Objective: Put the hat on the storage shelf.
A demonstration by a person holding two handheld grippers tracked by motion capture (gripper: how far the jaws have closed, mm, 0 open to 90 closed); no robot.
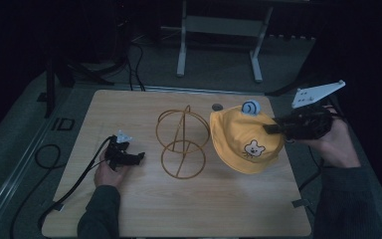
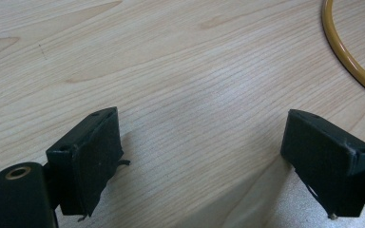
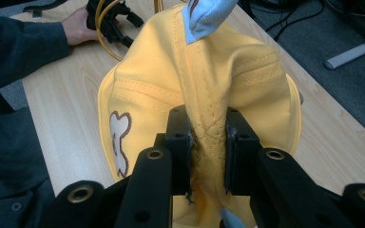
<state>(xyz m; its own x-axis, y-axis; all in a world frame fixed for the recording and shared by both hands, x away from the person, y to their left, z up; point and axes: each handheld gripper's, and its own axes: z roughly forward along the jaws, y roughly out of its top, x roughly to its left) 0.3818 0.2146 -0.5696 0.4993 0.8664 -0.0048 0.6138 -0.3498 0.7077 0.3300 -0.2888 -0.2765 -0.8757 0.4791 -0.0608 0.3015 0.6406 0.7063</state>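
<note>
My right gripper (image 3: pixel 208 152) pinches a fold of the yellow bear hat (image 3: pixel 147 90); that bunched cloth could slip. My left gripper (image 2: pixel 204 156) gapes wide, empty.

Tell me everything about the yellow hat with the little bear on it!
The yellow bucket hat looks like soft stitched cloth, with a floppy brim all around. A small cartoon bear face sits on its front, and a light blue ear-like tab sticks up on top. The right claw pinches a fold of its crown, bunching the fabric. It sits at the wooden table's right side, beside the gold wire stand.
</note>
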